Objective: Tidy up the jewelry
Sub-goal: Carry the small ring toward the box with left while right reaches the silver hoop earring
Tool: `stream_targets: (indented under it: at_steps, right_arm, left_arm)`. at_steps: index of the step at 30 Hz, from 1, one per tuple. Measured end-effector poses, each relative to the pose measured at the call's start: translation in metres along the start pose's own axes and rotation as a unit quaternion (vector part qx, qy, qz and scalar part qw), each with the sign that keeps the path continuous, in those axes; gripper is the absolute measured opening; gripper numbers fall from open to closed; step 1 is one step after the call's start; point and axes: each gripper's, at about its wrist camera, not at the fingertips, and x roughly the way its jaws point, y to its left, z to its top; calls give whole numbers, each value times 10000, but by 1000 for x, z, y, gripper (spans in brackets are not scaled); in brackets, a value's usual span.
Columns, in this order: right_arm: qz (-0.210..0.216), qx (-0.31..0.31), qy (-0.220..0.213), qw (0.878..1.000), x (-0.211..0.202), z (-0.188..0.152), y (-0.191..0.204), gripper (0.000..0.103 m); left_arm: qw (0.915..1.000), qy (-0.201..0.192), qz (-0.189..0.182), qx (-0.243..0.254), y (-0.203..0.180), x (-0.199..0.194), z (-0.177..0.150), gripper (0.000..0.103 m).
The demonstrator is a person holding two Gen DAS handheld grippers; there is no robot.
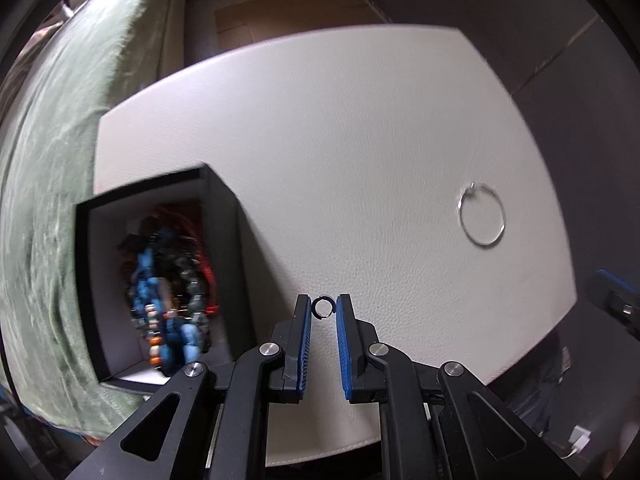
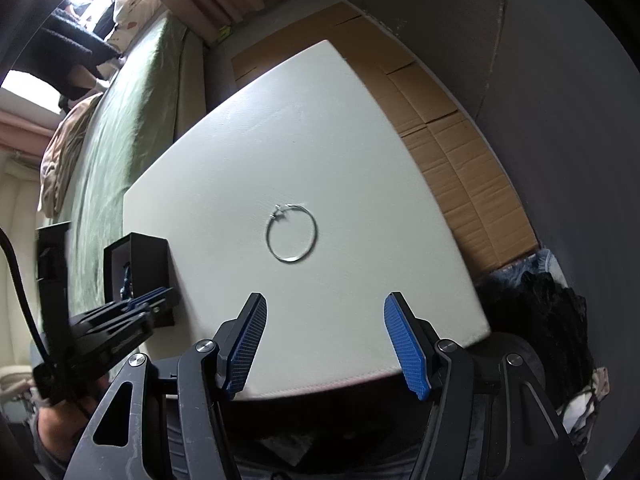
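Observation:
My left gripper (image 1: 324, 306) points down over the white padded surface (image 1: 340, 140) and is shut on a small dark ring (image 1: 322, 298), pinched at the very tips of its blue pads. Just left of it stands an open black box (image 1: 224, 208) holding several beaded bracelets (image 1: 168, 292) in blue, grey and red. A large thin silver hoop (image 1: 486, 243) lies flat on the surface to the right. In the right wrist view my right gripper (image 2: 324, 312) stands open and empty, short of the silver hoop (image 2: 290, 260). The left gripper (image 2: 154, 298) shows beside the box (image 2: 148, 256).
A bed with a green cover (image 1: 48, 200) runs along the left of the white surface. Flattened cardboard (image 2: 460, 152) lies on the floor beyond its right edge. A black box-like object (image 2: 52, 252) rests on the bed, and dark clothes (image 2: 540, 312) are heaped at the right.

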Motion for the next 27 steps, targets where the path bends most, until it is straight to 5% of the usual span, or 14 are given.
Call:
stream_targets:
  at_steps: [11, 16, 27]
  right_arm:
    - [2, -166, 23, 9999, 26, 28, 38, 61]
    - [61, -265, 228, 9994, 47, 37, 55, 40]
    - [-272, -156, 325, 9990, 84, 51, 65, 34]
  left_arm:
    - [9979, -393, -261, -450, 45, -49, -16, 13]
    - [9960, -538, -250, -668, 58, -61, -15, 13]
    - [9915, -584, -225, -1137, 106, -62, -27, 13]
